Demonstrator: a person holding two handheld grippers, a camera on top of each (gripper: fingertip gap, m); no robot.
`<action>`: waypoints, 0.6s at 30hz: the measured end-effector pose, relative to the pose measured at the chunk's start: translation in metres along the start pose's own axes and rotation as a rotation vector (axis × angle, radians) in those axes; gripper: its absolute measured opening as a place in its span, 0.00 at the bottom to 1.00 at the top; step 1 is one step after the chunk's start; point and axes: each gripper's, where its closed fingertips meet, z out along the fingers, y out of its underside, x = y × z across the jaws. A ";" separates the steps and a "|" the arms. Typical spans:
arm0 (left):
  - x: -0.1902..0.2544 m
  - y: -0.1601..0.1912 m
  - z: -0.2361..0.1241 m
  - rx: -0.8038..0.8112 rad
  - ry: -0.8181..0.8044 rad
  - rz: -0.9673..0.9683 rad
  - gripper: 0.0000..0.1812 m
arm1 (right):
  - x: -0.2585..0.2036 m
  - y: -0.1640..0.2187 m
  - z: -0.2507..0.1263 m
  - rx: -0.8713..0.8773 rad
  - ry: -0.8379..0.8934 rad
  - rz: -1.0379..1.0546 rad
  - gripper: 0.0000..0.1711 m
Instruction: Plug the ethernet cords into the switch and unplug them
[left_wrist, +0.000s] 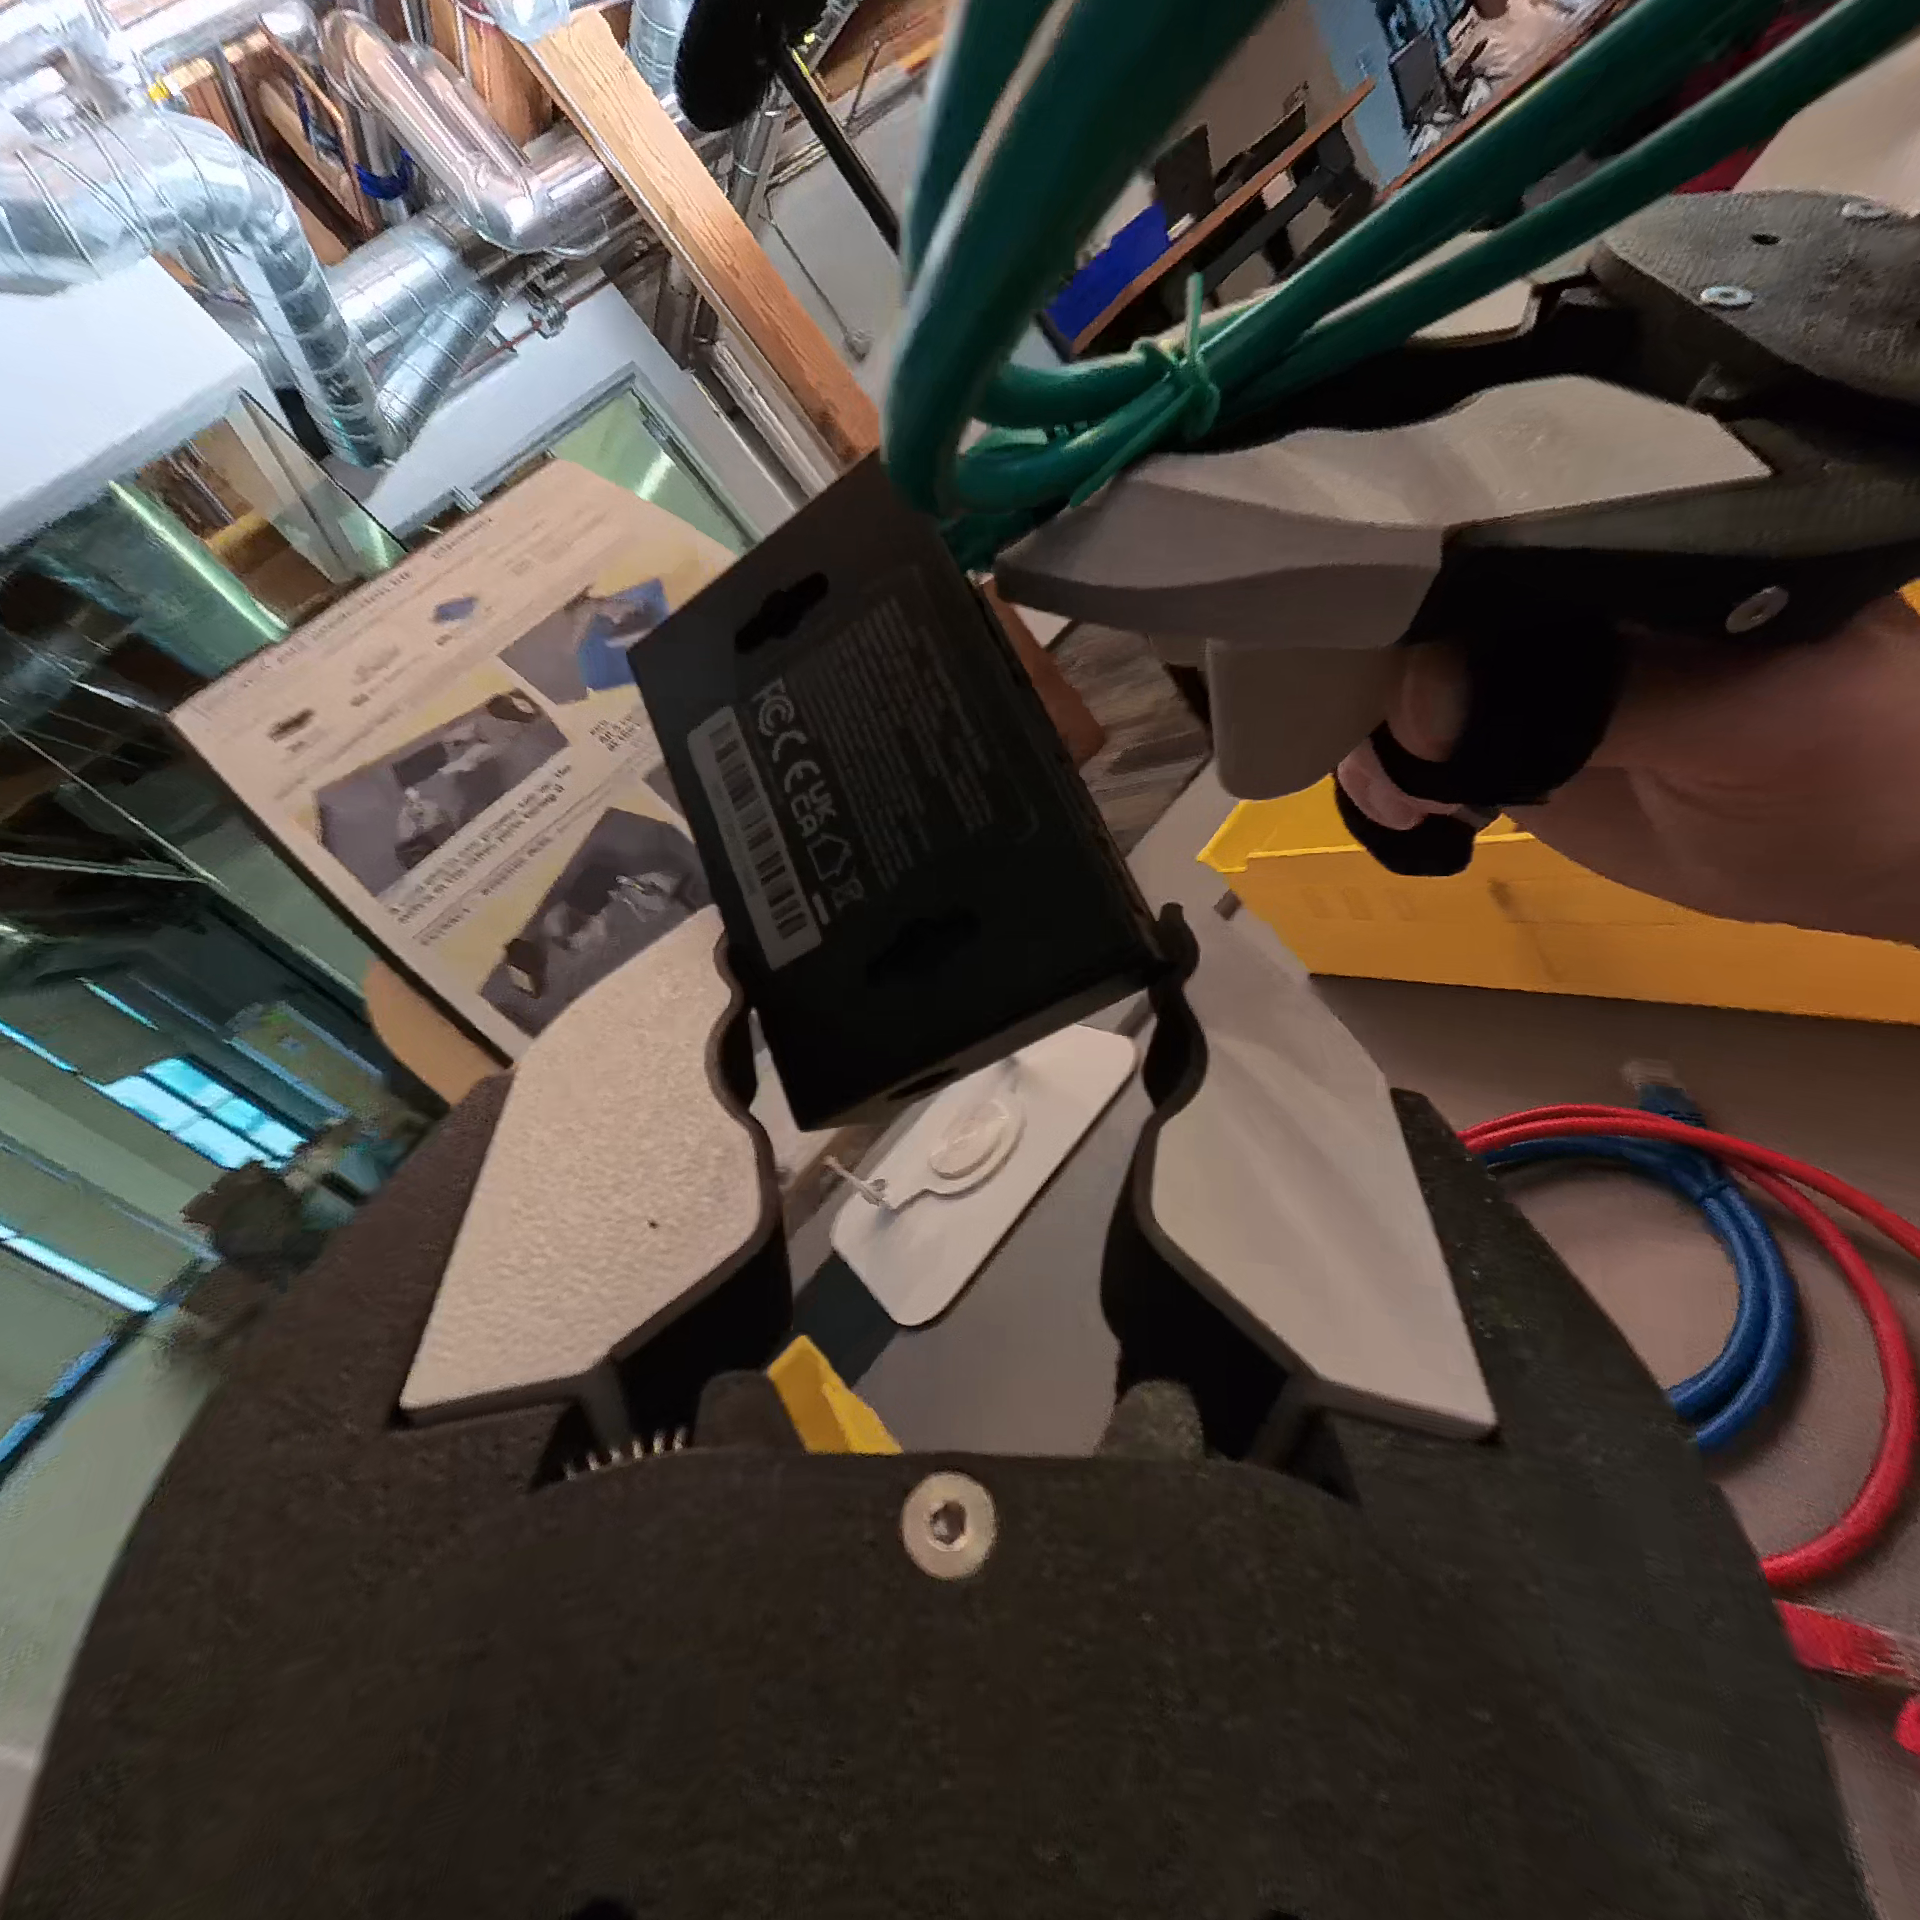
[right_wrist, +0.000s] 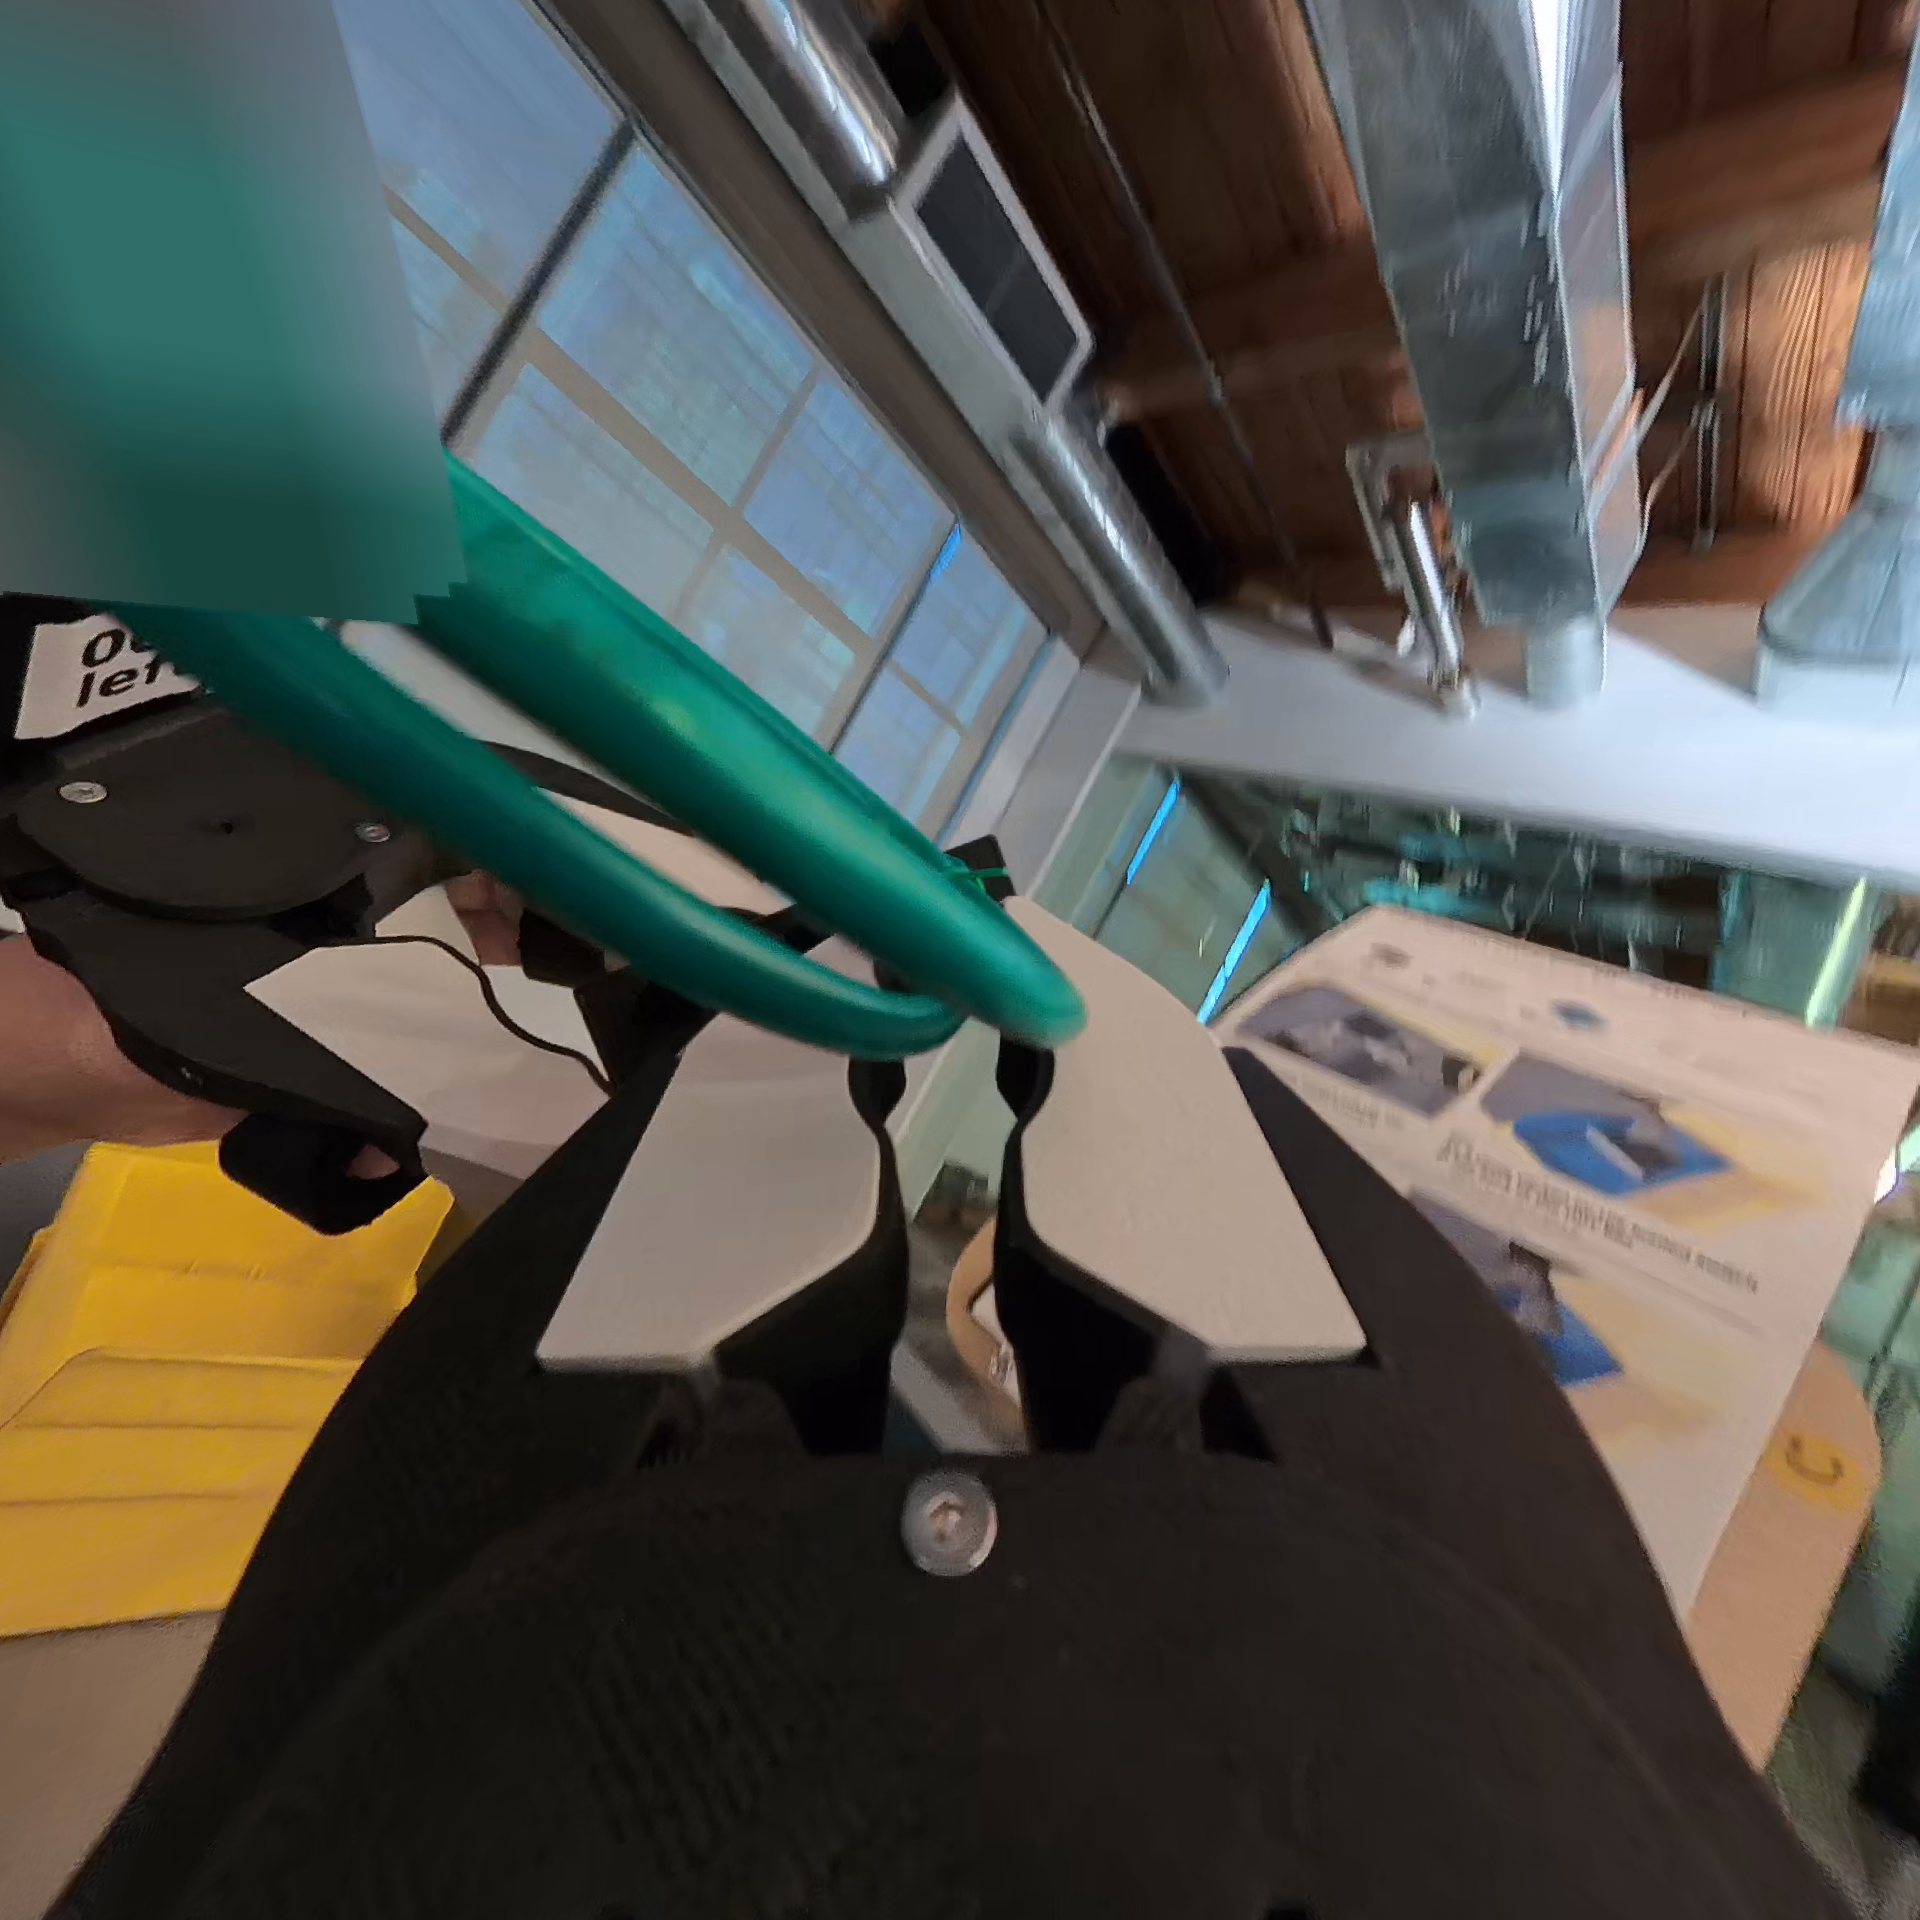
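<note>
Workshop with ducts behind: left view, left gripper (left_wrist: 951, 1023) jaws clamp the light, rigid switch (left_wrist: 894, 821) by its lower end, held aloft, bundled green cord (left_wrist: 1091, 436) at its top; right view, right gripper (right_wrist: 951, 1049) jaws nearly together on the stiff cord (right_wrist: 623, 873) loop, better gripped at the plug.

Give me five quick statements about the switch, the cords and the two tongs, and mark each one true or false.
1. The left tongs grip the black switch by its lower end. True.
2. The switch lies flat on the table. False: it is held up in the air, tilted, underside with its sticker toward the camera.
3. The green cord is a bundle bound with a tie. True.
4. The right tongs are wide open and clear of the green cord. False: they are nearly closed, tips at its loop.
5. The red cord and blue cord are plugged into the switch. False: both lie coiled on the table.
</note>
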 end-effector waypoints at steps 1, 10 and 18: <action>0.000 0.003 0.002 -0.001 0.026 -0.043 0.41 | 0.001 0.004 0.002 -0.034 0.008 0.013 0.08; 0.001 0.015 0.010 0.065 0.229 -0.477 0.41 | 0.008 0.034 0.016 -0.346 0.108 0.196 0.08; -0.013 0.007 0.006 0.200 0.302 -0.849 0.41 | 0.005 0.044 0.019 -0.417 0.190 0.277 0.08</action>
